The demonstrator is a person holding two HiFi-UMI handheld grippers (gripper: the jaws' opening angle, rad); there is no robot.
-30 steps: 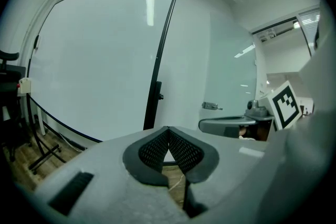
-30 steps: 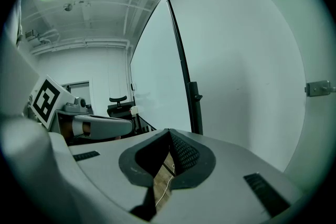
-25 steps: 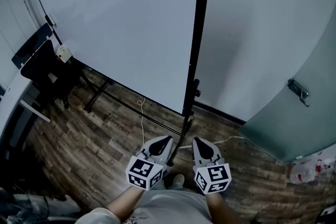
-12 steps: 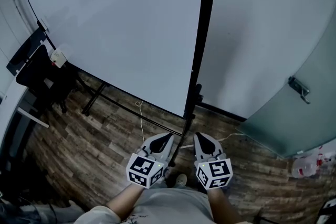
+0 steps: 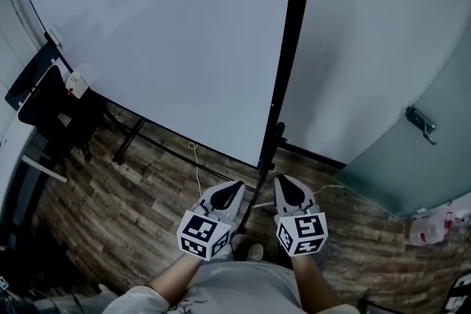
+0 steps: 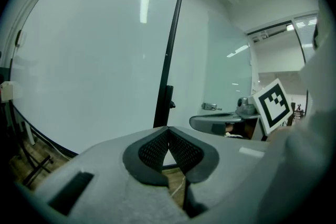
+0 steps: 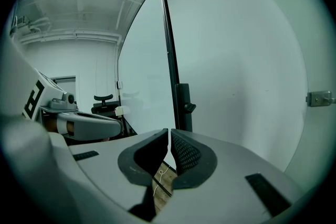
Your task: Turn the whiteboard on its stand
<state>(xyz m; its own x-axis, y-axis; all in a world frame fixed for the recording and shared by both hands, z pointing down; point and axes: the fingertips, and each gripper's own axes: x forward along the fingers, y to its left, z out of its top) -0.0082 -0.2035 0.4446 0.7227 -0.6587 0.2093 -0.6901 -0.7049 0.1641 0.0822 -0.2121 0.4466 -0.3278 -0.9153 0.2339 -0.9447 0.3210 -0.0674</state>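
A large whiteboard (image 5: 162, 33) with a black frame stands on its stand in front of me; its right upright post (image 5: 293, 48) runs down to a black clamp knob (image 5: 278, 130). In the head view my left gripper (image 5: 234, 189) and right gripper (image 5: 282, 183) are held side by side low in front of the post's foot, apart from it. Both are shut with nothing between the jaws. In the left gripper view the board (image 6: 89, 60) and post (image 6: 167, 81) are ahead of the gripper (image 6: 168, 129). The right gripper view shows the post (image 7: 170, 76) and clamp (image 7: 184, 105) beyond the gripper (image 7: 169, 131).
The stand's base bars (image 5: 158, 143) and a thin cord (image 5: 197, 165) lie on the wood floor. A black office chair (image 5: 51, 103) stands at the left. A frosted glass door with a metal handle (image 5: 419, 125) is at the right, a plastic bottle (image 5: 430, 230) near it.
Both grippers have shifted slightly toward the post's foot, and the head view has moved so the board and post sit a little further right and nearer. Jaws unchanged.
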